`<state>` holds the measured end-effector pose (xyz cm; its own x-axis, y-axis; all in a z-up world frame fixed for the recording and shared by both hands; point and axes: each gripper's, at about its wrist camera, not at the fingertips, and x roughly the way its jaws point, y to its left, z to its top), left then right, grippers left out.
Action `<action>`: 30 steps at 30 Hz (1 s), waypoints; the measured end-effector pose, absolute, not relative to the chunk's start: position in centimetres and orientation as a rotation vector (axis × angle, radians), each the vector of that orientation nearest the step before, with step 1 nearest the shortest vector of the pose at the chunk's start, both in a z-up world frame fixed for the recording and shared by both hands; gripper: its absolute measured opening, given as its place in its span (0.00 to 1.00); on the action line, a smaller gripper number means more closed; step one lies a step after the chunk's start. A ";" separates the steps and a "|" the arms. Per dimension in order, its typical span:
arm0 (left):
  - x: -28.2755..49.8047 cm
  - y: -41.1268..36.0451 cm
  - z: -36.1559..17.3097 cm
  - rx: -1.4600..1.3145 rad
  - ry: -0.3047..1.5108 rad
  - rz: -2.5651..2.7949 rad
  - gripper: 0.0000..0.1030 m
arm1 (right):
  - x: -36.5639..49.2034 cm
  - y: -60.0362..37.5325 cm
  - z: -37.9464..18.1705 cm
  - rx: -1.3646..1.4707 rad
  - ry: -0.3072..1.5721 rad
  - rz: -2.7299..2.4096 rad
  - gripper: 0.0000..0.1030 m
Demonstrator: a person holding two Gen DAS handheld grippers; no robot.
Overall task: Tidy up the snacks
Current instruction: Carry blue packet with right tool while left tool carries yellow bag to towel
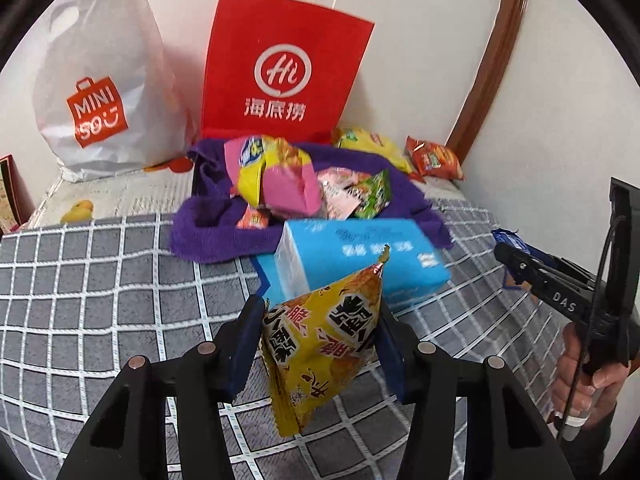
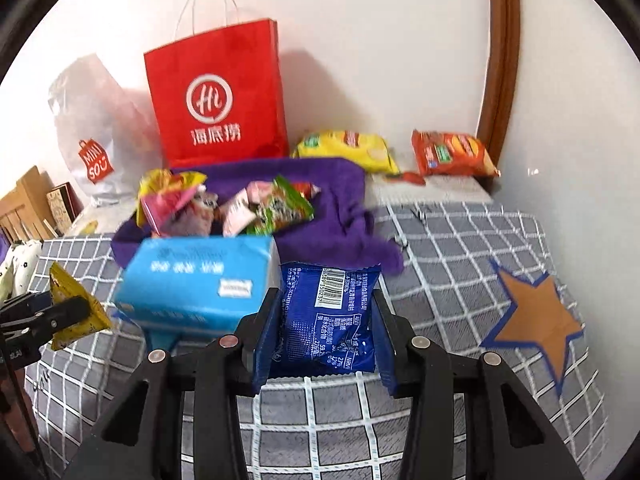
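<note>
Right wrist view, right tongs [image 2: 324, 336] gripping blue packet [image 2: 328, 316], left tongs [image 1: 320, 344] gripping yellow packet [image 1: 320, 344], tissue box [image 2: 192, 280] ahead.

The red paper bag [image 1: 280, 68] bears a white circled "Hi" logo above the characters "海底捞". The white plastic bag [image 1: 100, 80] carries an orange shopping-bag emblem reading "MINISO", and the right gripper [image 1: 505, 255] shows the letters "DAS" on its arm. The blue packet [image 2: 328, 320] has a barcode and fine print, largely illegible; the yellow packet [image 1: 320, 344] bears bold black characters, not legible.
</note>
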<state>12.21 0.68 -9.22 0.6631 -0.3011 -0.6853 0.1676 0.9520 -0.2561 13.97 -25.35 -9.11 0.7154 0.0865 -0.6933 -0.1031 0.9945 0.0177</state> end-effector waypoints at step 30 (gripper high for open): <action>22.8 3.1 -1.7 -0.238 0.753 -0.143 0.49 | 25.5 -19.5 -4.0 -0.086 0.713 0.223 0.41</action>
<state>22.84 3.12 -1.66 0.7220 -0.2131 -0.6583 0.0431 0.9634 -0.2646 25.53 -19.51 -4.01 0.7339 0.1733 -0.6567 -0.2318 0.9728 -0.0023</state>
